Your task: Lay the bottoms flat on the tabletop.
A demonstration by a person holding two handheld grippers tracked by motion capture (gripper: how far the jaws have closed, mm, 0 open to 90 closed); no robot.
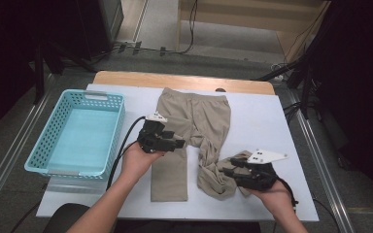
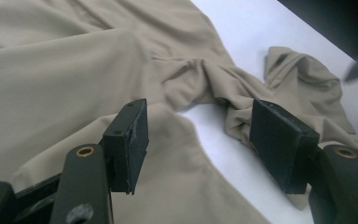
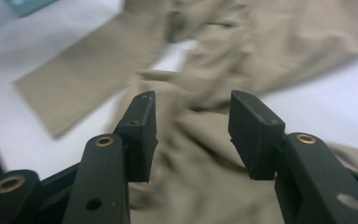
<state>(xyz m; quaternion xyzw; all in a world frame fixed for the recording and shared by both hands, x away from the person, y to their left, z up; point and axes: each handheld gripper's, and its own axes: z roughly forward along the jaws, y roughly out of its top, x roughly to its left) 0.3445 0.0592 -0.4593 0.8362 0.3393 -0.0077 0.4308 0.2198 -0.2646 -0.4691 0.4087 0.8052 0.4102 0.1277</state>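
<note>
A pair of tan trousers [image 1: 194, 114] lies on the white table top [image 1: 257, 116], waistband far from me. One leg [image 1: 170, 170] lies flat and straight toward the near edge. The other leg [image 1: 213, 174] is twisted and bunched at its end. My left gripper [image 1: 180, 144] hovers over the flat leg near the crotch, jaws open wide, nothing between them [image 2: 198, 140]. My right gripper [image 1: 225, 170] sits at the bunched leg end, jaws open above the crumpled cloth [image 3: 193, 135], not closed on it.
A light blue plastic basket [image 1: 53, 141] stands on the table's left side, nothing in it. A wooden strip [image 1: 175, 80] runs along the far edge. Cables and dark stands surround the table on the floor.
</note>
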